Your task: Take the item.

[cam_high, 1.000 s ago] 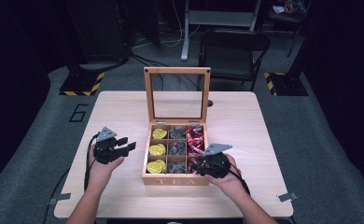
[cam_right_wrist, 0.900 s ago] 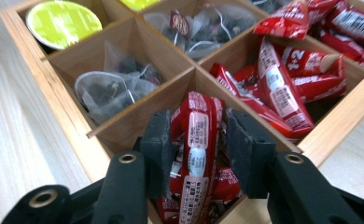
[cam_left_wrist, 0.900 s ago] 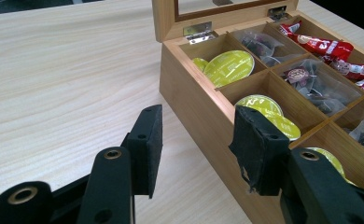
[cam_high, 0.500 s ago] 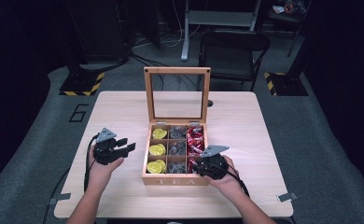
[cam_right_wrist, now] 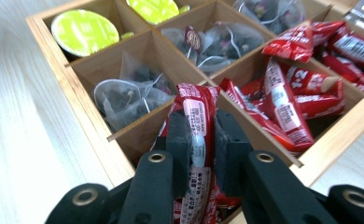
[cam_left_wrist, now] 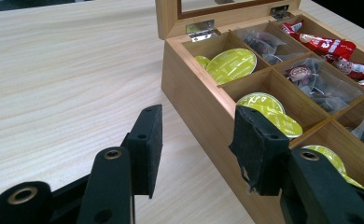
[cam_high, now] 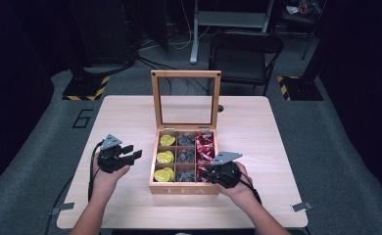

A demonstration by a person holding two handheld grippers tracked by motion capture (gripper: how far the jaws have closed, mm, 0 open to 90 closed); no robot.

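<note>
— While the right claw (cam_right_wrist: 202, 140) has just been closing, what is between its pads now?
— A red sachet (cam_right_wrist: 196, 121). The two pads press on it from both sides, so the claw is closed on it. The sachet stands upright over the front right compartment of the tea box (cam_high: 183, 188).
— And what lies around it in the tea box?
— More red sachets (cam_right_wrist: 306, 93) lie in the right column. In the middle column are clear tea bags (cam_right_wrist: 124, 95), and in the left column yellow capsules (cam_high: 163, 174). The lid of the tea box (cam_high: 185, 98), with its glass pane, stands upright at the back.
— What about the left claw (cam_left_wrist: 196, 140)?
— It is partly open and holds nothing. It is just beside the left wall of the tea box, above the worktop (cam_high: 257, 127).
</note>
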